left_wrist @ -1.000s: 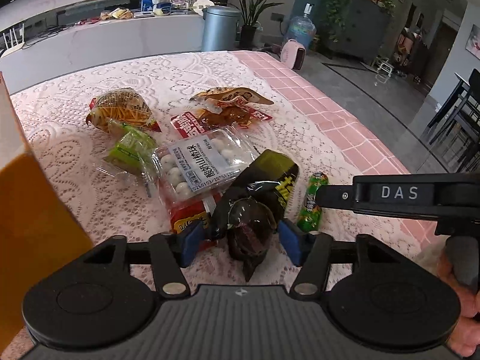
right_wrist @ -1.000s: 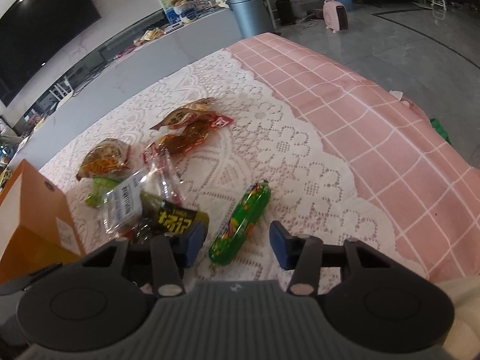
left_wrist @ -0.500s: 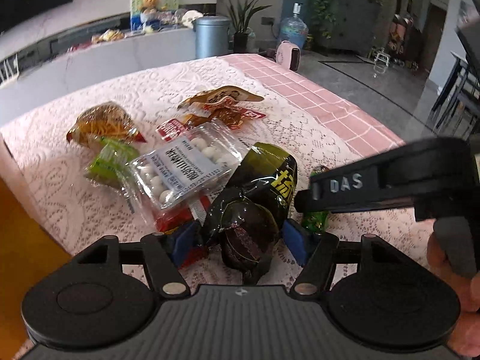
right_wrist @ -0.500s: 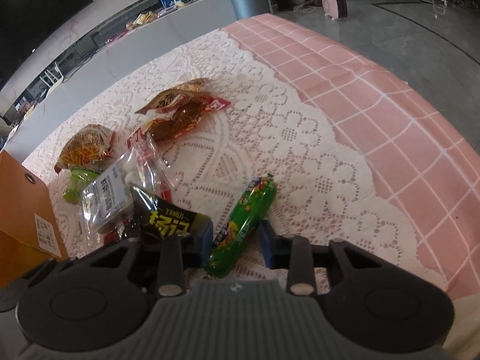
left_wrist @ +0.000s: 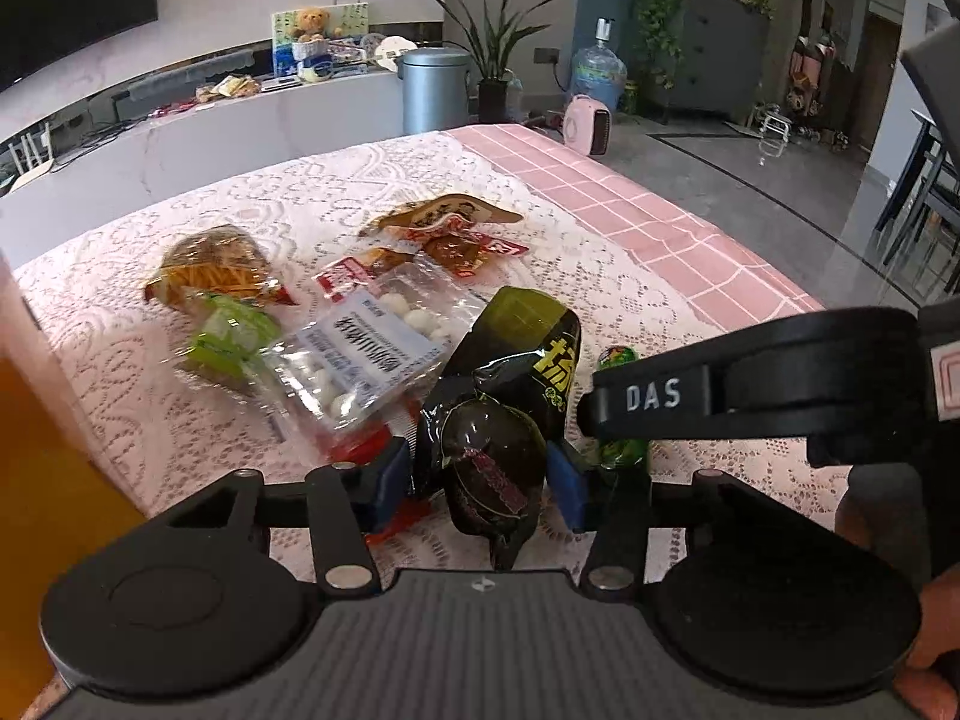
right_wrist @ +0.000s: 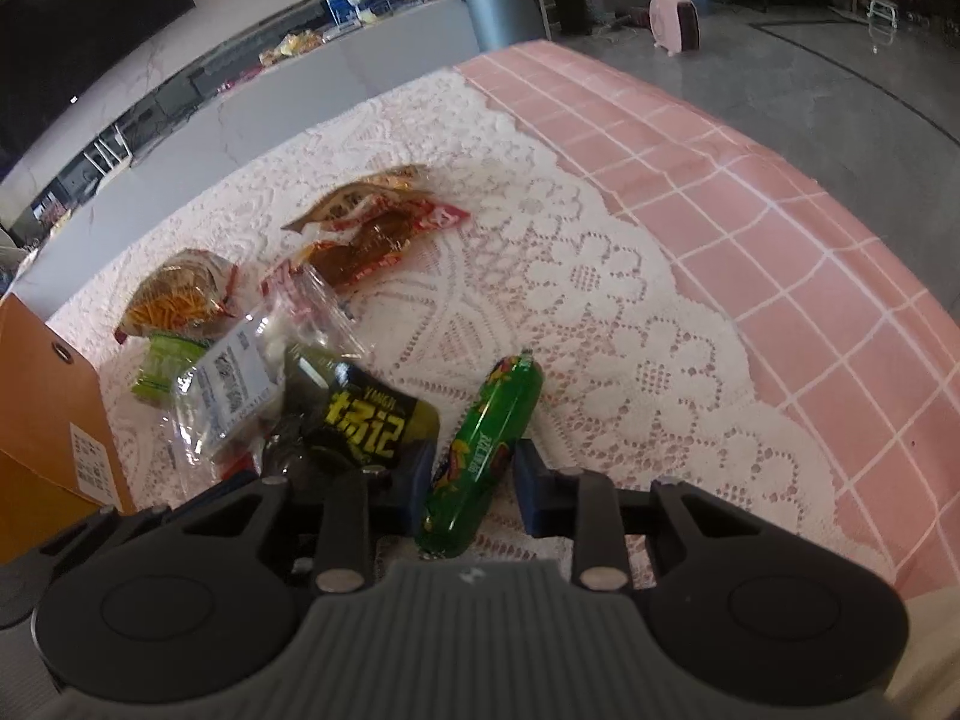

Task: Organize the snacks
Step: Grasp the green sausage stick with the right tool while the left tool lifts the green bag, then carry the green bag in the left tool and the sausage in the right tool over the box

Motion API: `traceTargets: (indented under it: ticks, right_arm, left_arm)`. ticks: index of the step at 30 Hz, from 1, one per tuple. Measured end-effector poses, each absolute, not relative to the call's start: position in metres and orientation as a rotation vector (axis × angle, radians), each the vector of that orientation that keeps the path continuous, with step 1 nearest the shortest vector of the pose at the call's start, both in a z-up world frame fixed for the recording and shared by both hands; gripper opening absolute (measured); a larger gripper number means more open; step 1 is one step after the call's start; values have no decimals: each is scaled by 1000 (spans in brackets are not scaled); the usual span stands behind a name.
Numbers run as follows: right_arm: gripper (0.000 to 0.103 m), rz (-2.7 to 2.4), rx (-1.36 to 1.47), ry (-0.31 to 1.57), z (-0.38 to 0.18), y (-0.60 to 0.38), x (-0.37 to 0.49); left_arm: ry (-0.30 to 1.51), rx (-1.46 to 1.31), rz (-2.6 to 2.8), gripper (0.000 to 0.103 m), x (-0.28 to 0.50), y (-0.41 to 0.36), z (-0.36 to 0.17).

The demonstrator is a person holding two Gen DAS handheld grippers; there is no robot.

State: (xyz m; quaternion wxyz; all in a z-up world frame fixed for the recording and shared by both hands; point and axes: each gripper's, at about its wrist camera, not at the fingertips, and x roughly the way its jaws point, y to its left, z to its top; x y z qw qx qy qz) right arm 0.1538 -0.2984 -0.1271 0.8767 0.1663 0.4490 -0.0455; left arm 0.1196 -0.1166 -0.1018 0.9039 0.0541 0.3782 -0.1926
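My left gripper (left_wrist: 477, 480) is shut on a dark green snack packet (left_wrist: 510, 408) with yellow characters, which also shows in the right wrist view (right_wrist: 360, 420). My right gripper (right_wrist: 471, 480) is shut on a green sausage stick (right_wrist: 486, 450), whose tip shows behind the right gripper's body in the left wrist view (left_wrist: 618, 360). A clear bag of white candies (left_wrist: 366, 354) lies just left of the dark packet. An orange paper bag (right_wrist: 48, 420) stands at the left.
On the lace cloth (right_wrist: 540, 300) lie a noodle snack bag (left_wrist: 216, 270), a small green packet (left_wrist: 231, 336) and red-brown meat snack packets (left_wrist: 444, 234). The pink checked tablecloth (right_wrist: 750, 210) runs to the table's right edge.
Both grippers have closed in: the left jaws narrowed onto the dark packet, and the right jaws closed on the green sausage stick. The right gripper moved closer beside the left.
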Motion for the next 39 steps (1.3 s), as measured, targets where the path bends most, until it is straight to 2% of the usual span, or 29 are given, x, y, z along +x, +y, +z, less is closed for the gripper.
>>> traceTargets:
  ticks: [12, 19, 23, 27, 28, 29, 39]
  right_arm:
    - [22, -28, 319, 888, -112, -292, 137]
    - [20, 136, 297, 1101, -123, -275, 139]
    - [27, 122, 222, 1136, -124, -265, 144]
    - [30, 113, 159, 1108, -122, -256, 147]
    - [28, 110, 129, 1101, -122, -252, 147]
    - [21, 107, 103, 1096, -121, -248, 146]
    - [20, 90, 129, 1014, -103, -255, 127]
  left_arm:
    - [743, -17, -359, 54, 93, -76, -64]
    - [719, -61, -309, 54, 82, -48, -45]
    - [717, -76, -274, 54, 80, -36, -42]
    - [709, -103, -264, 54, 77, -28, -37]
    - [704, -108, -266, 54, 75, -27, -35]
    - [698, -112, -269, 54, 75, -26, -34]
    - [641, -146, -265, 54, 62, -12, -14]
